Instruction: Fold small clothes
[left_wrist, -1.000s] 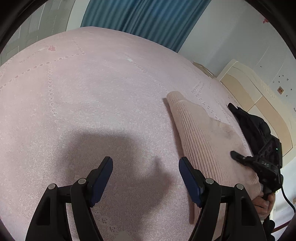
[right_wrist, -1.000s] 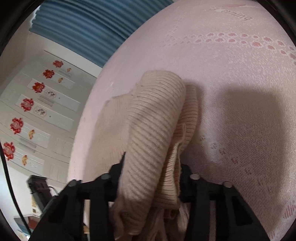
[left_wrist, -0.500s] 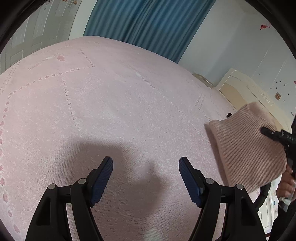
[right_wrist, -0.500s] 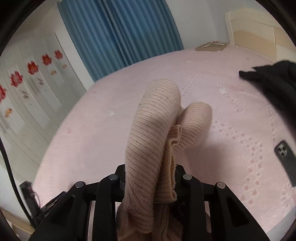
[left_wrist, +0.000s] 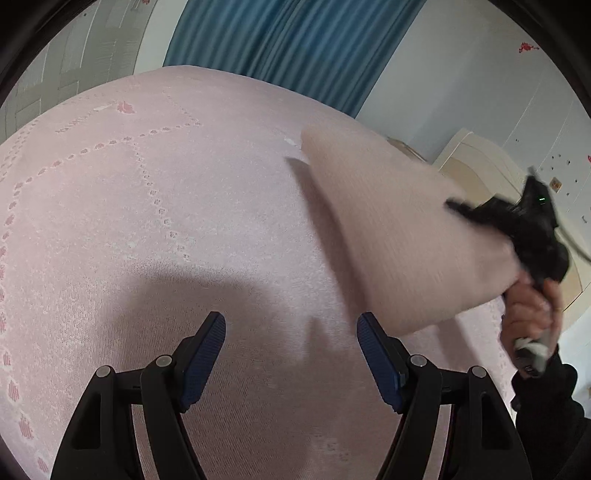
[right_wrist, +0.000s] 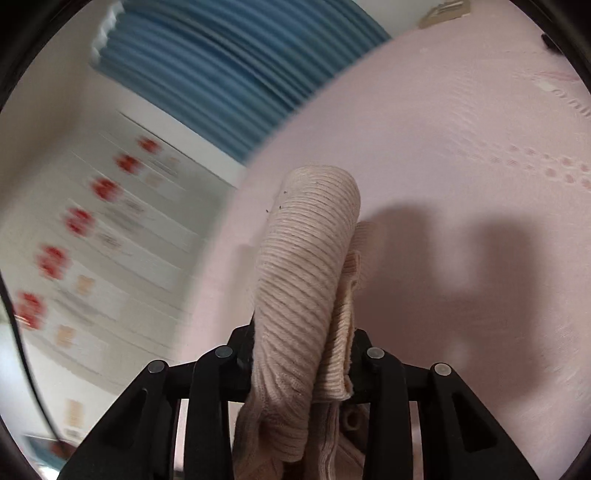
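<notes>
A beige ribbed knit garment (right_wrist: 306, 258), folded into a thick bundle, hangs clamped between the jaws of my right gripper (right_wrist: 303, 343), clear of the pink bedspread (right_wrist: 461, 129). In the left wrist view the same garment (left_wrist: 399, 229) is blurred in mid-air at the right, held by the right gripper (left_wrist: 480, 214) with a person's hand (left_wrist: 532, 310) on its handle. My left gripper (left_wrist: 291, 321) hovers open over the bare bedspread (left_wrist: 147, 221), nothing between its blue pads, just left of the garment's lower edge.
A blue curtain (left_wrist: 280, 40) hangs behind the bed. A cream headboard (left_wrist: 476, 162) stands at the right. White wardrobe doors with red flower stickers (right_wrist: 110, 229) lie past the bed's left edge in the right wrist view. A dark sleeve (left_wrist: 546, 406) is at the lower right.
The right gripper has lifted the garment off the bed and swung it up and toward the middle. The left gripper has drifted a little across the bedspread, still open.
</notes>
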